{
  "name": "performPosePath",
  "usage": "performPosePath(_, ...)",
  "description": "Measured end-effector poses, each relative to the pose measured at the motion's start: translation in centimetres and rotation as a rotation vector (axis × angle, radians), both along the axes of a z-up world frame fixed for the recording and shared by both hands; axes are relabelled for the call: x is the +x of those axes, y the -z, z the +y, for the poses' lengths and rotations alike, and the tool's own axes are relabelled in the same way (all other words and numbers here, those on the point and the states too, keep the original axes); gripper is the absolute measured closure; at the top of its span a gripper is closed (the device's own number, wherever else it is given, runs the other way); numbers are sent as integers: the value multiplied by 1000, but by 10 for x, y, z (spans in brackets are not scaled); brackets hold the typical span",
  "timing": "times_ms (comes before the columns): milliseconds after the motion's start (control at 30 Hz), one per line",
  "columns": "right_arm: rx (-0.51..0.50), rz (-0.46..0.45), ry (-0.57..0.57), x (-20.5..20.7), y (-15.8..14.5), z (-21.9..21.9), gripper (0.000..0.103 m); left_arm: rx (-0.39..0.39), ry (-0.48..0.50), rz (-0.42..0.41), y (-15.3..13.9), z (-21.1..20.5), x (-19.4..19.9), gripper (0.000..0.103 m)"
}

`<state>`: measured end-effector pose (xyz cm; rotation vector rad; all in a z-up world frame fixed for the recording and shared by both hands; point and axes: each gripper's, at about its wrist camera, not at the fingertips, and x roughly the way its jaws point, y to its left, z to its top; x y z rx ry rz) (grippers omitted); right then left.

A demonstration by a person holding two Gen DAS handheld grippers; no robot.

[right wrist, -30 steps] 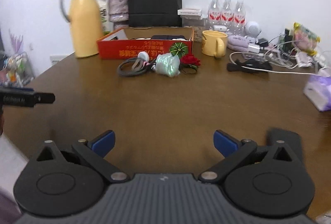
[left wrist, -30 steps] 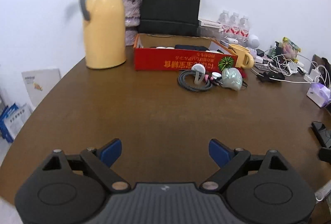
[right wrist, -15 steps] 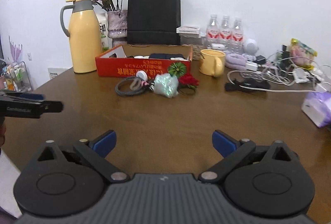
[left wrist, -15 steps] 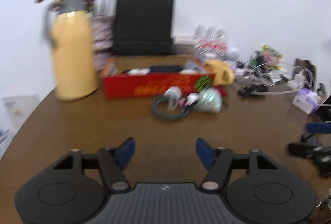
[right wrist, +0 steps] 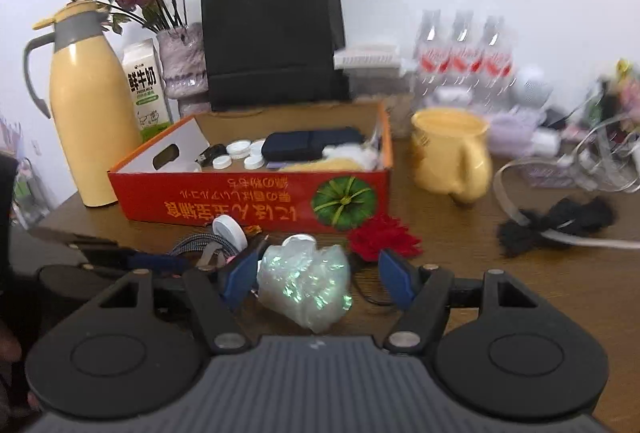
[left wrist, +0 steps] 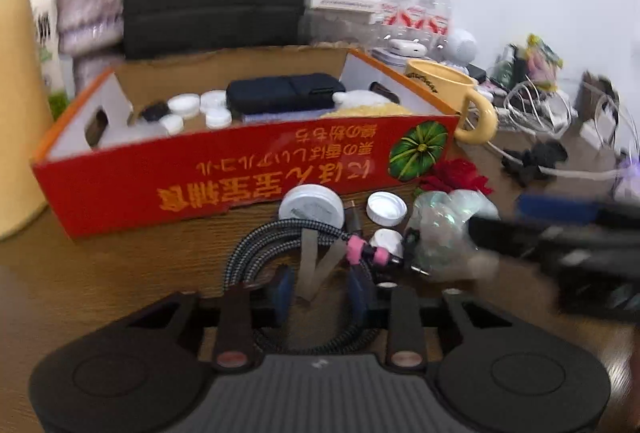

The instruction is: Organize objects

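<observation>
Both grippers are working the loose pile in front of the red box [right wrist: 248,193], presumably because the box is the collecting bin: caps and a dark case are already lying inside.

Left gripper [left wrist: 320,289] is closing around the grey tag of the coiled cable [left wrist: 280,241]; pads not yet pressing, as far as the blur allows.

Right gripper [right wrist: 316,273] is closing on the iridescent wad [right wrist: 304,281], which is sitting between its pads, right pad clear.

Red flower [right wrist: 382,237] is lying at 1 o'clock of the wad, mug [right wrist: 452,157] further at 1.
</observation>
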<state>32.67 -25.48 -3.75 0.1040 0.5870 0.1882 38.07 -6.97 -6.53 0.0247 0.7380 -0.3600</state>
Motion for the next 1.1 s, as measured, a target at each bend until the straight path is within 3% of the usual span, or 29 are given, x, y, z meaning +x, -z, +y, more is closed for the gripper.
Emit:
performPosePath(33, 17, 9, 2, 5, 8, 0, 50, -11, -10, 1, 1, 1, -1, 93)
performPosePath(67, 44, 25, -2, 9, 15, -1, 63, -26, -12, 11, 1, 3, 0, 98)
performPosePath(233, 74, -4, 34, 0, 16, -7, 69, -27, -17, -25, 1, 8, -7, 99)
performPosePath(333, 66, -15, 59, -5, 14, -12, 72, -63, -19, -64, -14, 18, -22, 99)
performPosePath(467, 66, -28, 67, -28, 7, -16, 77, -174, -67, -101, -45, 39, -71, 99)
performPosePath(500, 54, -49, 58, -42, 1, -15, 83, -192, -78, -105, -51, 44, -89, 99)
performPosePath(600, 87, -73, 24, -93, -16, -11, 83, -238, -87, -91, -60, 58, -132, 99)
performPosePath(800, 70, -69, -36, -179, -29, 3, 86, -219, -91, -93, -69, 77, -197, 99)
performPosePath(1100, 46, -109, -11, -220, -44, 8, 86, -254, -104, -119, -78, 90, -236, 99)
